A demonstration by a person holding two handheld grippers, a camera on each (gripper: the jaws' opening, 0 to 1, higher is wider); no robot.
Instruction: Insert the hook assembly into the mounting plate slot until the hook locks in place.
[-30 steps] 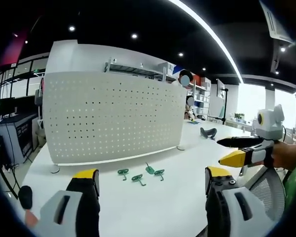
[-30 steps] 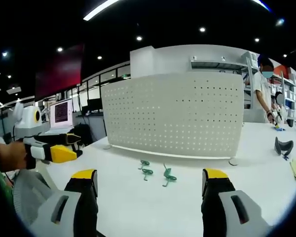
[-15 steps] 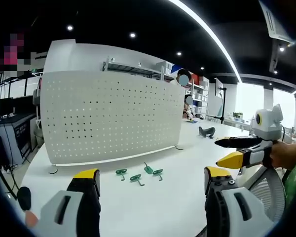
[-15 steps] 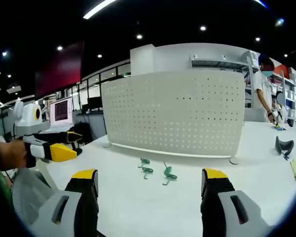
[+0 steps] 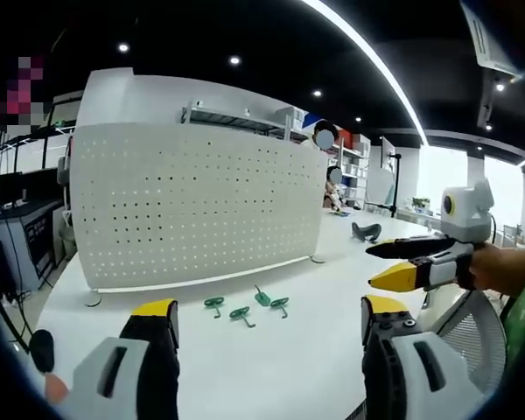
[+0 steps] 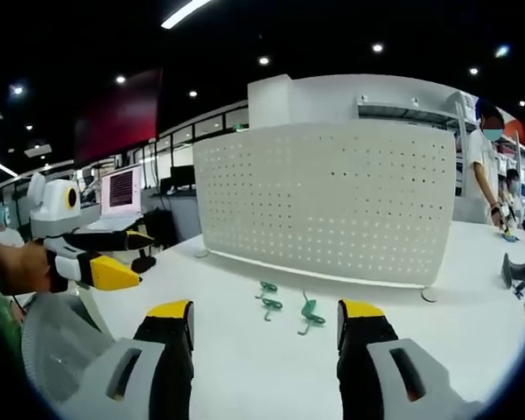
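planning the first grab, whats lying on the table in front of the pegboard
Green hooks lie loose on the white table just in front of the upright white pegboard, in a small cluster. The right gripper view shows them too. The exact count is hard to tell.

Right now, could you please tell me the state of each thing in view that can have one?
Left gripper: open, holding nothing.
Right gripper: open, holding nothing.
Green hooks: lying loose on the table, not mounted.
Pegboard: standing upright on the table, no hook hung on it.
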